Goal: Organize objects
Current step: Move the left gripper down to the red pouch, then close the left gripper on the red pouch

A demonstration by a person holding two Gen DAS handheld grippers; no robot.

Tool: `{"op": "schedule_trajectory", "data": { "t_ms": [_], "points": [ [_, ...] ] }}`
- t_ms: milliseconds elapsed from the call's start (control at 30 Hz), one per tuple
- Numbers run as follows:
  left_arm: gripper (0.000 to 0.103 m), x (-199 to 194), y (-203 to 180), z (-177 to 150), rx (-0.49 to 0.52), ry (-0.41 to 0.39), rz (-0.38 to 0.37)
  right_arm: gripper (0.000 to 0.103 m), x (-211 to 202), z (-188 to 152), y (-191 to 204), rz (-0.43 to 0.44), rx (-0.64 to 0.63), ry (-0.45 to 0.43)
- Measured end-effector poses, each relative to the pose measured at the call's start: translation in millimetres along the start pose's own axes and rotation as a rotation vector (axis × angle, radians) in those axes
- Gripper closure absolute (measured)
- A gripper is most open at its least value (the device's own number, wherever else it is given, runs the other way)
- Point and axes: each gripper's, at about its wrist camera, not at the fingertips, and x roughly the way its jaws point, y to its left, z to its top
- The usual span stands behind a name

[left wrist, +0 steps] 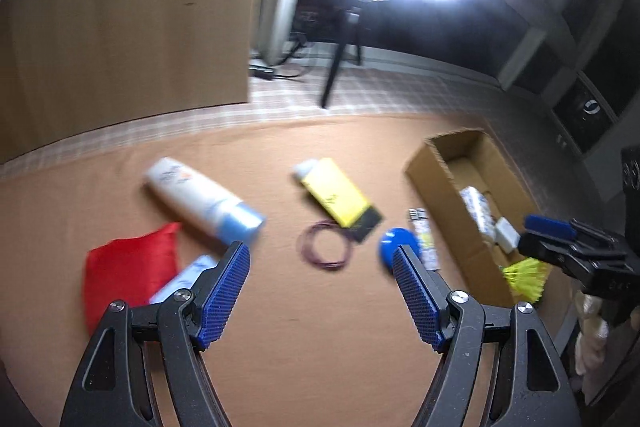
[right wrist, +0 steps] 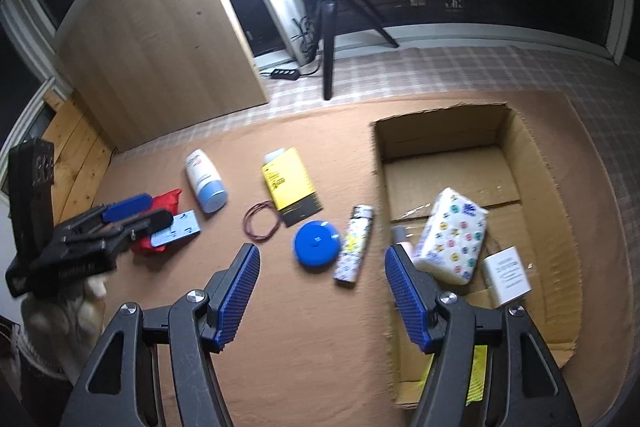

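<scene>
On the brown mat lie a white bottle with a blue cap [right wrist: 205, 182], a yellow and black box [right wrist: 292, 186], a dark red wire loop [right wrist: 262, 221], a blue round disc [right wrist: 317, 242], a patterned lighter [right wrist: 355, 243], a red cloth [left wrist: 130, 269] and a light blue card [right wrist: 176, 229]. An open cardboard box [right wrist: 452, 141] on the right holds a tissue pack [right wrist: 451, 235], a white adapter [right wrist: 506, 275] and a yellow item [left wrist: 526, 277]. My left gripper [left wrist: 322, 293] is open and empty above the mat. My right gripper [right wrist: 320, 293] is open and empty near the box's left wall.
A ring light on a black tripod [right wrist: 329, 39] stands behind the mat on plaid flooring. A wooden panel [right wrist: 160, 39] rises at the back left. A power strip [right wrist: 285, 74] lies by the tripod. A dark shelf unit [left wrist: 580, 107] is at the far right.
</scene>
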Motion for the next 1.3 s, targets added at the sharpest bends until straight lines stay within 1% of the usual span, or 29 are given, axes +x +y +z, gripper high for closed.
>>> {"op": "schedule_trajectory", "data": {
  "t_ms": [133, 200, 300, 400, 567, 633, 700, 767, 833, 933, 1000, 1100, 1200, 1267, 1300],
  "points": [
    [0.026, -4.2, 34.9, 3.5, -0.037, -0.006, 0.049, 0.042, 2.7, -6.3, 10.3, 0.011, -0.004, 0.013],
    [0.026, -1.8, 57.0, 5.3, -0.072, 0.004, 0.077, 0.042, 3.2, -10.4, 13.1, 0.014, 0.003, 0.017],
    [0.027, 3.1, 84.2, 8.1, -0.107, 0.019, 0.096, 0.042, 5.4, -17.5, 14.2, 0.013, 0.017, 0.029],
    [0.027, 14.0, 111.9, 11.9, -0.143, 0.043, 0.112, 0.042, 7.9, -25.8, 13.6, -0.001, 0.028, 0.044],
    [0.027, 36.9, 140.5, 18.2, -0.176, 0.085, 0.147, 0.042, 6.7, -37.9, 9.2, -0.02, 0.049, 0.059],
    [0.028, 45.4, 151.1, 19.9, -0.188, 0.103, 0.156, 0.042, 5.3, -41.5, 7.1, -0.025, 0.055, 0.062],
    [0.03, 53.7, 158.4, 20.9, -0.195, 0.123, 0.16, 0.042, 3.9, -44.0, 4.4, -0.031, 0.062, 0.064],
    [0.039, 62.4, 165.8, 19.2, -0.2, 0.15, 0.179, 0.042, 3.4, -44.9, 2.2, -0.033, 0.069, 0.067],
    [0.042, 70.2, 172.6, 15.2, -0.198, 0.178, 0.186, 0.042, 3.8, -46.0, 1.0, -0.035, 0.072, 0.07],
    [0.05, 72.1, 181.1, 9.5, -0.218, 0.188, 0.183, 0.042, 6.1, -45.7, 1.8, -0.032, 0.067, 0.078],
    [0.051, 70.3, 186.0, 4.4, -0.234, 0.188, 0.184, 0.042, 9.1, -43.9, 4.1, -0.027, 0.061, 0.084],
    [0.056, 67.9, 187.8, -9.4, -0.212, 0.203, 0.188, 0.042, 15.1, -42.4, 10.8, -0.013, 0.043, 0.094],
    [0.057, 68.3, 183.6, -26.0, -0.182, 0.224, 0.202, 0.042, 22.2, -41.9, 21.1, 0.004, 0.02, 0.107],
    [0.057, 63.8, 180.4, -34.1, -0.161, 0.215, 0.218, 0.042, 26.1, -41.6, 28.7, 0.015, 0.003, 0.114],
    [0.057, 60.0, 179.3, -40.6, -0.165, 0.211, 0.215, 0.042, 27.7, -41.4, 32.9, 0.021, -0.007, 0.117]
  ]
}}
